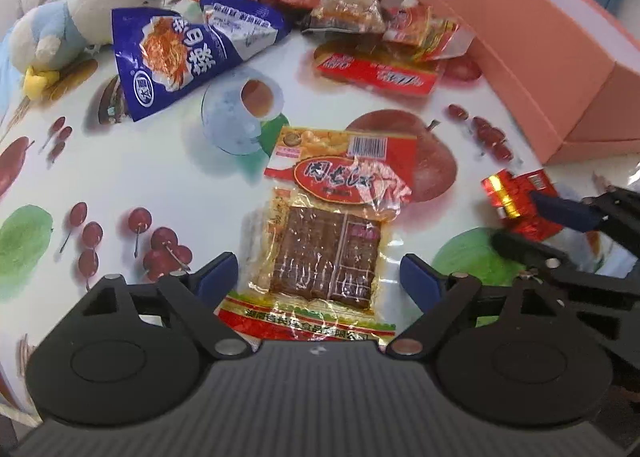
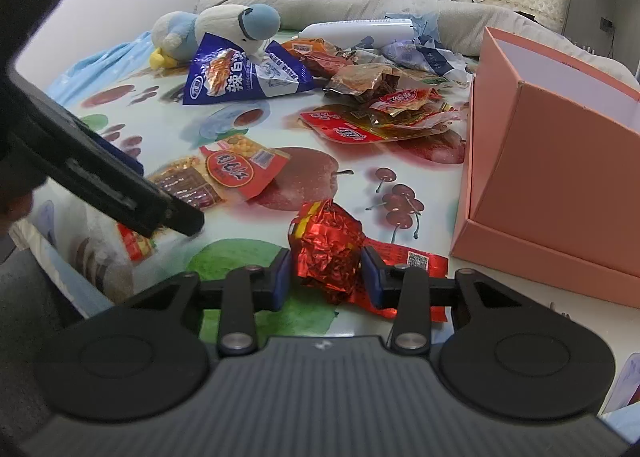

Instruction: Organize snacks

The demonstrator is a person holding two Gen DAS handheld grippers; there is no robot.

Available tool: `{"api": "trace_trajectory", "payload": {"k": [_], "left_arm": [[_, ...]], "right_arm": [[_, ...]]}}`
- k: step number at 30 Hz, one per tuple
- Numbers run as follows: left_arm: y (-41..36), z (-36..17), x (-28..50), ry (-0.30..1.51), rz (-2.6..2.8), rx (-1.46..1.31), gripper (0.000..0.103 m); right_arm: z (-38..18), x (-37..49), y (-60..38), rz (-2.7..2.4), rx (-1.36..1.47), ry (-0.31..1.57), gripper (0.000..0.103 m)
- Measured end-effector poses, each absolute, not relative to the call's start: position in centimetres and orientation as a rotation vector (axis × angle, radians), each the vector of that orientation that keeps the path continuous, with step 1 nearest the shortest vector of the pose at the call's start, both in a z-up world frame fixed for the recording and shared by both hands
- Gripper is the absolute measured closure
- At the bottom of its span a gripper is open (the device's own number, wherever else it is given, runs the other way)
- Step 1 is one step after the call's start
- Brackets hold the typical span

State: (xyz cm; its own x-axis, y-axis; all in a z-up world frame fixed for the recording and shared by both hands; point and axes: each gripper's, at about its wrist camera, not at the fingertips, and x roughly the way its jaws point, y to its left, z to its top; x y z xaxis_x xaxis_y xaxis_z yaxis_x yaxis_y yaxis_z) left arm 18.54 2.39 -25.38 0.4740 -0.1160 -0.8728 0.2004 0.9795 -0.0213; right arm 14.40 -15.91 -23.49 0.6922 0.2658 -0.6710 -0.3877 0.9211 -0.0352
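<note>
While left tongs (image 1: 316, 277) hang spread over the dried-tofu packet (image 1: 328, 225), right tongs (image 2: 326, 277) pinch the red foil snack (image 2: 328, 253), hiding its lower edge.

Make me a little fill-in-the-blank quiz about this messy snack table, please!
1. The right gripper has a crumpled ____ foil snack between its jaws.
2. The left gripper hangs with jaws wide over a clear packet of dried tofu that lies ____ on the tablecloth.
3. The open cardboard box is ____ in colour.

Missing words: red; flat; pink
</note>
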Motion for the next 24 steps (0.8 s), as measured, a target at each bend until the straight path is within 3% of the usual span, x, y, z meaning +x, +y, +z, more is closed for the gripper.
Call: {"api": "trace_trajectory", "payload": {"k": [4, 8, 11, 17, 18, 24], "left_arm": [[2.3, -25.6, 18.9, 1.059, -0.198, 0.094, 0.012], [2.1, -25.5, 18.7, 1.051, -0.19, 0.094, 0.019], [1.8, -25.3, 18.5, 1.053, -0.196, 0.087, 0.03], [1.4, -25.0, 18.1, 1.052, -0.198, 0.066, 0.034], [1.5, -24.9, 18.0, 1.049, -0.191, 0.052, 0.043], [1.8, -24.4, 17.6, 1.045, -0.146, -0.051, 0.043]], "right_arm": [[-23.6, 14.3, -15.8, 0.361, -0.187, 0.72, 0.063], [-23.6, 14.2, -15.7, 0.359, -0.188, 0.72, 0.063], [-23.5, 14.2, -15.7, 0.359, -0.188, 0.72, 0.063], [-23.3, 14.0, -15.6, 0.355, -0.196, 0.715, 0.064], [-23.1, 14.0, -15.7, 0.354, -0.189, 0.714, 0.065], [-22.8, 14.3, -15.9, 0.356, -0.161, 0.742, 0.067]]}}
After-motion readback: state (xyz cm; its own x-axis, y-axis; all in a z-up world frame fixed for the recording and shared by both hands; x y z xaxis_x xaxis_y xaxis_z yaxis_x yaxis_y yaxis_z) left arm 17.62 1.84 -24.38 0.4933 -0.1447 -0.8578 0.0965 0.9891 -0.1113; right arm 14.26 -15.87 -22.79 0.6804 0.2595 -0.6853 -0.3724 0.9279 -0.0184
